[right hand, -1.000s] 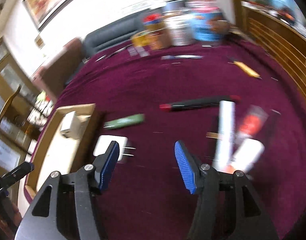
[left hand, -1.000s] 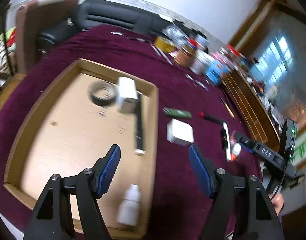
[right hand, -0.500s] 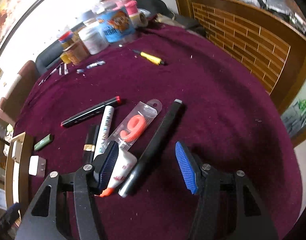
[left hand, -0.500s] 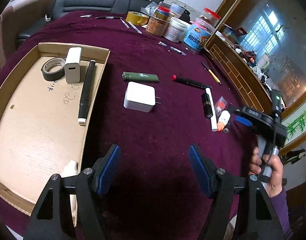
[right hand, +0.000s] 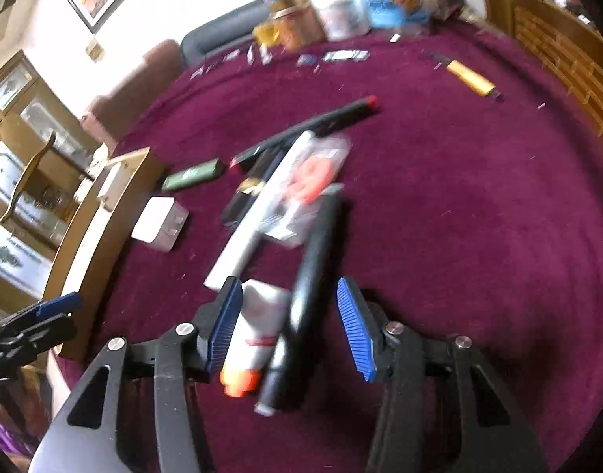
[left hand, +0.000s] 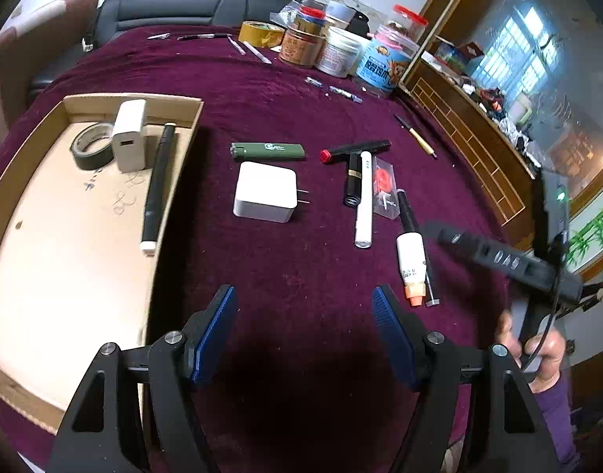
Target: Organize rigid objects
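right gripper is down over the glue tube and black pen, jaws closing, both items between the pads; left pad looks at or very near the tube, right pad clear of the pen, no grip yet

long axes of both run roughly along the fingers, orange cap toward the camera, so the squeeze comes across their width; risk is catching both at once. I'd centre on one

tube and pen lie side by side on the cloth, right end of the loose cluster, white pen just beyond

left gripper open and empty over bare cloth, charger ahead, tray to its left. Right hand is clearly nearer the tube
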### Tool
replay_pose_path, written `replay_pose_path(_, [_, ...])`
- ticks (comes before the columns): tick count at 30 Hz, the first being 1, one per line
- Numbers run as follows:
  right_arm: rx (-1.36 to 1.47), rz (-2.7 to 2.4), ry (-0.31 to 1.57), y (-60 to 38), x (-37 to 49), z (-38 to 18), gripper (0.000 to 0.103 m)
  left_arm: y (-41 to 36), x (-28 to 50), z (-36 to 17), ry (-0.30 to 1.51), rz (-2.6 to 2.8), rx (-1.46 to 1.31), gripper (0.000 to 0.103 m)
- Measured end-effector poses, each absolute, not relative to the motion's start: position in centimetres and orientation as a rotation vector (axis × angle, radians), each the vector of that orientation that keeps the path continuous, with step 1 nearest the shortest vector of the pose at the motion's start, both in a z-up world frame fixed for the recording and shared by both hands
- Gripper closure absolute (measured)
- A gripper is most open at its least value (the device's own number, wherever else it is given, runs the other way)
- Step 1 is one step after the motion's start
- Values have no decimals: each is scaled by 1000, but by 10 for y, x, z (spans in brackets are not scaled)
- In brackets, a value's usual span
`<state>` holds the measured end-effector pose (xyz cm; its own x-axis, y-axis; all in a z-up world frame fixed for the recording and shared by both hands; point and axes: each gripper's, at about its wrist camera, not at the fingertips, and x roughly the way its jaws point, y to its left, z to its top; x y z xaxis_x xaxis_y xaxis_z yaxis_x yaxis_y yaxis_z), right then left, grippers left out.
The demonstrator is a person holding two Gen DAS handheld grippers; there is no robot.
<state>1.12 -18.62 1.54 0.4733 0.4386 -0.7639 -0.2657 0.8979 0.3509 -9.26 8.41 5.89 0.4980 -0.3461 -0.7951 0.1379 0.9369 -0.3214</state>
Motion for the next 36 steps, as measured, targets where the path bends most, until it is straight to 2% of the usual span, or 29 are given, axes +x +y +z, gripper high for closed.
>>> replay_pose_path(1, [200, 404, 968, -194, 13, 18, 47, 81, -90, 58, 1014, -297, -219, 38])
replay_pose_path(3, [255, 334, 933, -215, 19, 20, 43, 71, -85, 55, 1023, -308, -203, 38])
replay_pose_path(11, [394, 272, 848, -241, 29, 3, 43, 25, -61, 55, 1000, -359, -67, 38])
replay_pose_path(13, [395, 255, 838, -243, 27, 2, 37, 15, -39, 58, 971, -378, -55, 38])
replay_pose_path(14, [403, 264, 852, -244, 28, 0, 37, 11, -29, 58, 971, -384, -50, 39])
replay_pose_path(17, [435, 282, 861, -249, 31, -2, 36, -2, 5, 50, 1009, -410, -49, 52])
replay_pose_path(19, [457, 295, 860, -252, 30, -2, 36, -12, 25, 42, 1042, -419, -26, 55])
replay_pose_path(21, [478, 305, 859, -255, 31, -3, 36, -17, 36, 35, 1049, -378, 26, 71])
replay_pose_path(22, [483, 307, 858, -256, 30, -2, 36, -15, 40, 30, 1062, -366, 15, 73])
replay_pose_path(25, [492, 313, 858, -258, 29, -2, 36, -1, 47, 22, 1076, -371, -75, 73])
replay_pose_path(27, [492, 313, 857, -258, 29, -2, 36, -2, 48, 20, 1074, -342, -15, 77])
replay_pose_path(36, [492, 323, 856, -257, 29, -2, 32, -37, 51, 16, 1046, -310, 184, 77])
